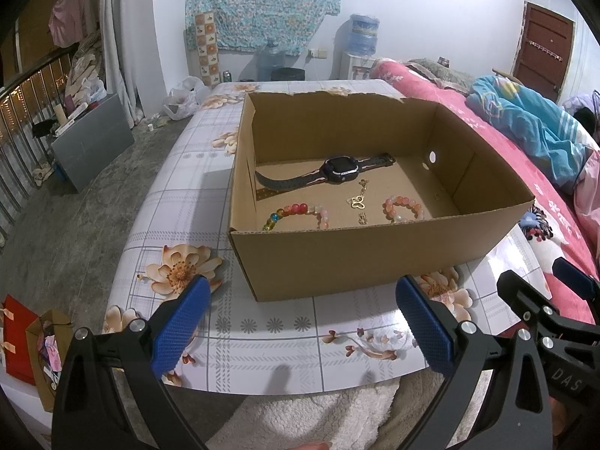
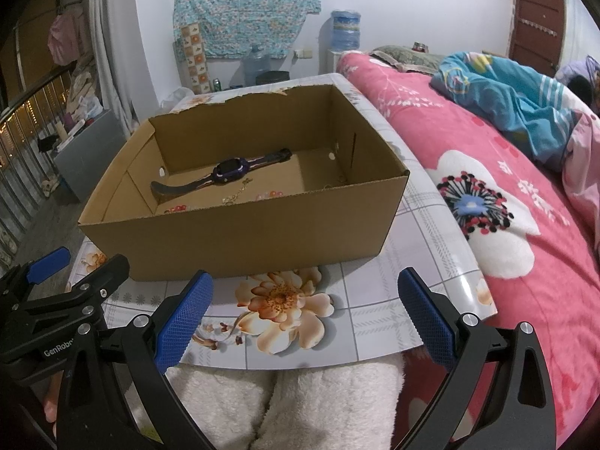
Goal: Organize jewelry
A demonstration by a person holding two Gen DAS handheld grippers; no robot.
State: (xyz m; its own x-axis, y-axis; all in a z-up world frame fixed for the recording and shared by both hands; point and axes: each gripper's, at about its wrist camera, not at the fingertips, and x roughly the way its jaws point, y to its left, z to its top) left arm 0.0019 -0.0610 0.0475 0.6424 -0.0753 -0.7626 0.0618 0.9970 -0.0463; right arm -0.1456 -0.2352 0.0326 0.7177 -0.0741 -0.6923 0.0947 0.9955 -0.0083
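A brown cardboard box (image 1: 356,258) (image 2: 240,236) stands open on the flowered table. Inside it lie a dark smartwatch (image 1: 339,168) (image 2: 228,170), a gold butterfly chain (image 1: 358,199) (image 2: 234,195), a multicoloured bead bracelet (image 1: 296,214) and a pink bead bracelet (image 1: 403,208) (image 2: 270,194). My left gripper (image 1: 302,322) is open near the table's front edge, short of the box, with nothing between its blue pads. My right gripper (image 2: 302,317) is also open and empty, level with the left one, whose fingers (image 2: 50,258) show at the left of the right wrist view.
The table (image 1: 262,341) has a flowered plastic cover. A bed with a pink quilt (image 2: 506,195) runs along the right side. White fleece fabric (image 2: 285,405) lies just below the table's front edge. Paper bags (image 1: 33,352) stand on the floor at the left.
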